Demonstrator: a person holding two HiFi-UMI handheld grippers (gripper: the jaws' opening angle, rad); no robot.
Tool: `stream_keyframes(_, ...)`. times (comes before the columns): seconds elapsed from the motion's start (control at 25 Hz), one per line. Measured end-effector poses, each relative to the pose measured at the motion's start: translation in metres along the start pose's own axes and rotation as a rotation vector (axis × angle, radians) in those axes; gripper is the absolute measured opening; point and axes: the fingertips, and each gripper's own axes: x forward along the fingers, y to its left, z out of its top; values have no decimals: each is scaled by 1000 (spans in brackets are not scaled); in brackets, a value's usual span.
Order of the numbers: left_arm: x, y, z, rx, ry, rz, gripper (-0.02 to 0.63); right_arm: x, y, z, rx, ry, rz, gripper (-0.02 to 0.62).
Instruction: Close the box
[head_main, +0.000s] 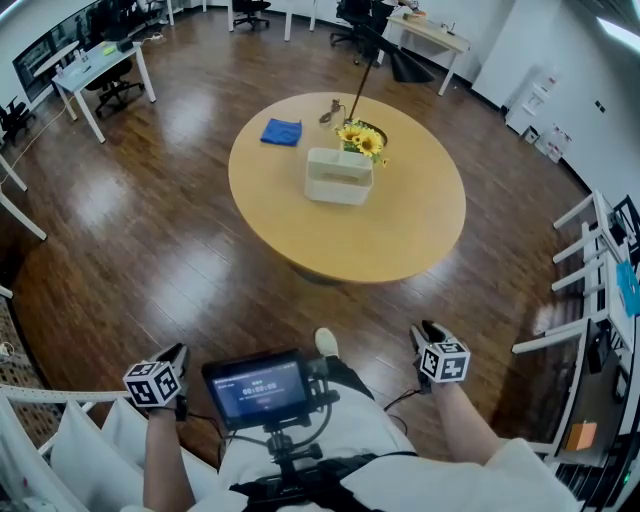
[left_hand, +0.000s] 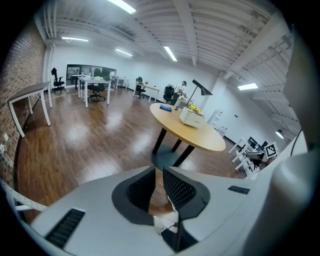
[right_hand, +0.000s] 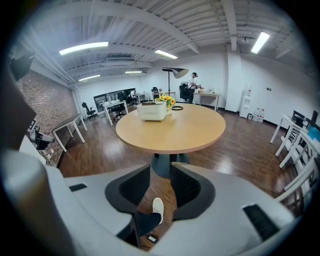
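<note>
Head view: the box (head_main: 339, 175) sits far ahead on the table (head_main: 400, 235), nearer the right gripper (head_main: 425, 332), empty and wide; the left gripper (head_main: 178, 354) is empty, narrow.

Cream box (head_main: 339, 175) on a tan bench (head_main: 400, 240); yellow sunflowers (head_main: 362, 141) behind the box, a blue cloth (head_main: 282, 131) left of it; dark-brown plank floor (head_main: 150, 230).

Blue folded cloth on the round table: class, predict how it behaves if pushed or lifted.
The blue folded cloth lies flat, so it probably droops and unfolds when lifted. Pushed across the smooth round wooden table, it likely slides or bunches, never rolls.
</note>
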Motion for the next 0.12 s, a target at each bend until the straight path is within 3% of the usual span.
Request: stream_keyframes(0.12,2,3,-2,-2,0,3,54,5,1,0,-6,0,-2,138)
